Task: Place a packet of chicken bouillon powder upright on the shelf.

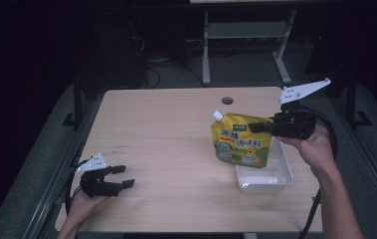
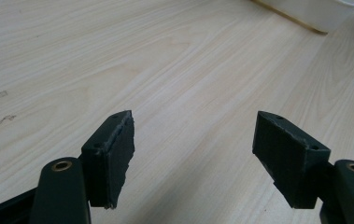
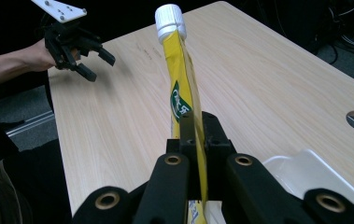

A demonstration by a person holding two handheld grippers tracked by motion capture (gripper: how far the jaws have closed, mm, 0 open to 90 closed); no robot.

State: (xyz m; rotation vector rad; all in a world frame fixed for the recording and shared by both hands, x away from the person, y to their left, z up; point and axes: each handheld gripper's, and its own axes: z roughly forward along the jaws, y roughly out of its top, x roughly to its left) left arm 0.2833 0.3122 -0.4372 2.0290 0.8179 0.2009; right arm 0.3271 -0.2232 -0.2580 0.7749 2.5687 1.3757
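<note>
A yellow spouted drink pouch (image 1: 240, 142) with a white cap hangs upright in the air, its lower end just over the white tray (image 1: 280, 174) at the table's right. My right gripper (image 1: 258, 127) is shut on the pouch's upper right edge. In the right gripper view the pouch (image 3: 180, 93) runs edge-on between the closed jaws, its cap at the top. My left gripper (image 1: 124, 177) rests low over the table's front left corner, open and empty. In the left gripper view its two pads (image 2: 111, 154) stand wide apart over bare wood.
The light wooden table (image 1: 166, 129) has a round cable hole (image 1: 227, 100) at the back right. The tray's corner (image 2: 315, 11) lies ahead of the left gripper. Dark floor, desk legs and cables surround the table.
</note>
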